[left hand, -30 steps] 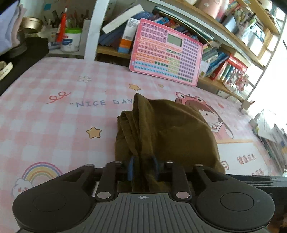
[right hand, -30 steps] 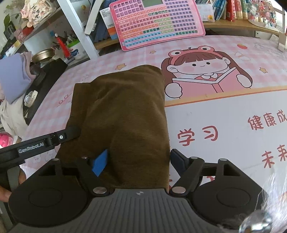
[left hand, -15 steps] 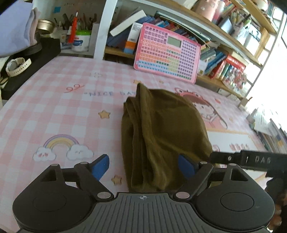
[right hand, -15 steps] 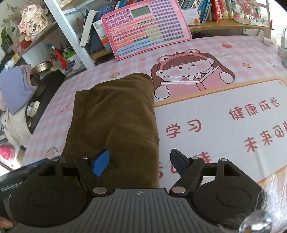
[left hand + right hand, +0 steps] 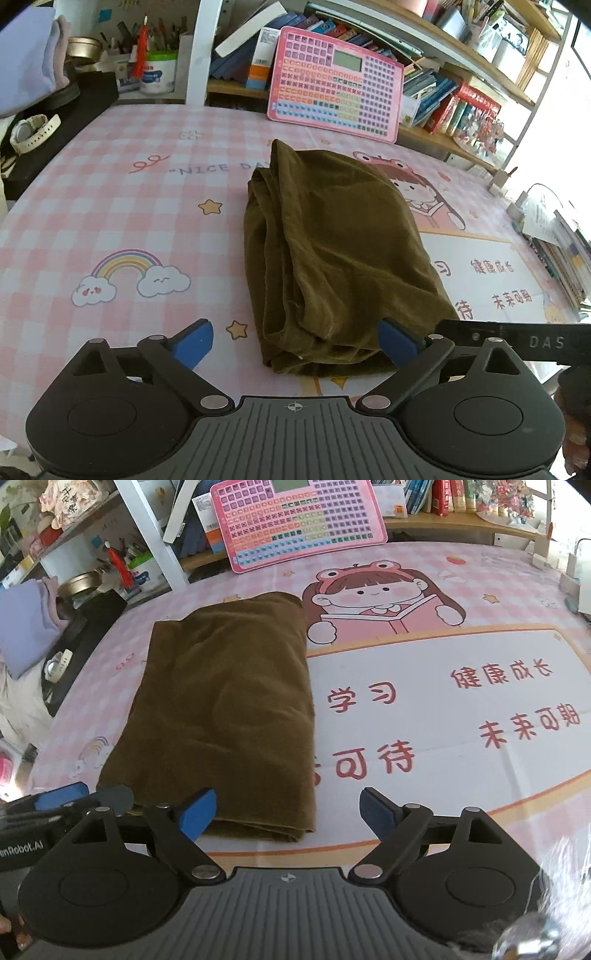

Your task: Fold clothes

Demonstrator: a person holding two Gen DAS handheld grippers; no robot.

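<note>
A brown folded garment (image 5: 332, 251) lies flat on the pink checked table mat (image 5: 110, 206); it also shows in the right wrist view (image 5: 229, 701). My left gripper (image 5: 295, 341) is open and empty, just short of the garment's near edge, with layered folds showing on its left side. My right gripper (image 5: 288, 812) is open and empty, at the garment's near right corner. The left gripper's blue fingertips (image 5: 61, 794) show at the lower left of the right wrist view.
A pink toy keyboard (image 5: 334, 85) leans against the shelves of books (image 5: 461, 107) behind the table. A black stand with a white watch (image 5: 33, 127) and lilac cloth (image 5: 26, 59) is at the left. Papers (image 5: 554, 229) lie at the right edge.
My left gripper opened and let go of the garment, and both grippers drew back from it. The garment now lies flat and still.
</note>
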